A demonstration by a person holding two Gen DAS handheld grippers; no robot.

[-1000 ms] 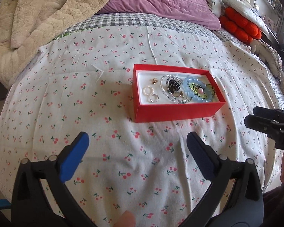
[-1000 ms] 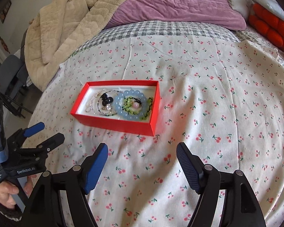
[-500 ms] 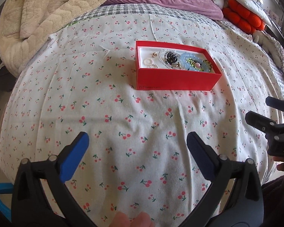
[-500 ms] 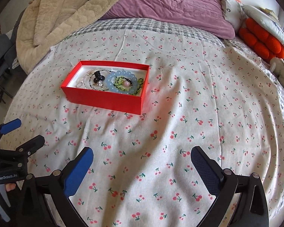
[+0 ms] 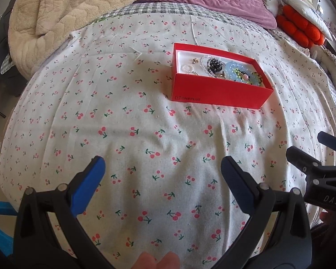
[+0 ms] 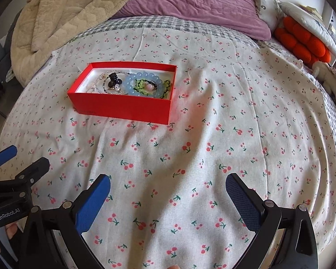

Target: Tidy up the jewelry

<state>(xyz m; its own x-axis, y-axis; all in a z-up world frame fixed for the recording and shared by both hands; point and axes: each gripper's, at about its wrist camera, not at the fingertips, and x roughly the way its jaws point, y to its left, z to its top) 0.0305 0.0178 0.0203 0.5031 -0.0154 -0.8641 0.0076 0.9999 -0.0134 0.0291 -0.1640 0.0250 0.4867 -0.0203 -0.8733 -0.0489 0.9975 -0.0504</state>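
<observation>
Red rectangular cardboard box [image 6: 123, 106] holds the jewelry, pale blue bead bracelet [image 6: 143, 84] included; nothing seems left outside it. My left gripper [image 5: 162, 168] and right gripper [image 6: 168, 186] hang released, empty, short of the box. Probably wrapping up; next, confirm nothing's missed.

The near wall of the red box [image 6: 123, 106] hides part of the jewelry inside. The small gold piece [image 5: 195, 60] is too small to identify. The right gripper [image 5: 324, 157] is cut by the picture's edge.
</observation>
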